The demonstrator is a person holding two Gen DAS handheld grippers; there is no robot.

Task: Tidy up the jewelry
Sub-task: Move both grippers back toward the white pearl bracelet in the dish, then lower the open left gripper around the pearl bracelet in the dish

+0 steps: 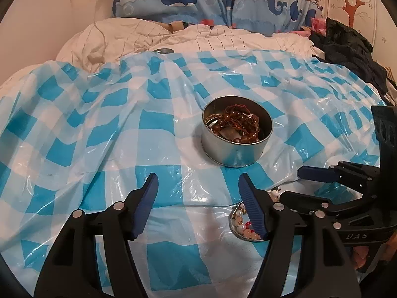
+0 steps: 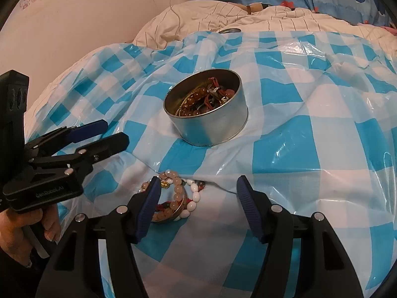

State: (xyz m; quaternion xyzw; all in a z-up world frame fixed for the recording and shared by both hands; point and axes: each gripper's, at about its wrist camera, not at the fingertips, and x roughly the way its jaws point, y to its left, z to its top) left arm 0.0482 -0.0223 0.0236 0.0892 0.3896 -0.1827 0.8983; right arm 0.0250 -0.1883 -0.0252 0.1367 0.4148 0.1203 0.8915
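Left gripper (image 1: 198,206): jaws wide apart, empty.
Right gripper (image 2: 198,208): jaws wide apart, empty.
Tin (image 2: 213,126): far, holds brown beads.
Bracelets (image 2: 178,193): near, beside right gripper's left finger.

My fingers (image 2: 248,206) wear ribbed blue rubbery pads on matt black plastic arms with small bright metal rivets. Under them the checked sheet (image 1: 99,129) is thin glossy plastic, crinkled and catching glare. The round tin (image 2: 213,126) is brushed dull metal, smooth-walled. The beads inside it (image 1: 238,124) look polished amber-brown; the loose beads (image 2: 178,193) are glossy pink and white. The quilt (image 1: 111,37) behind is soft, matt, rumpled cloth
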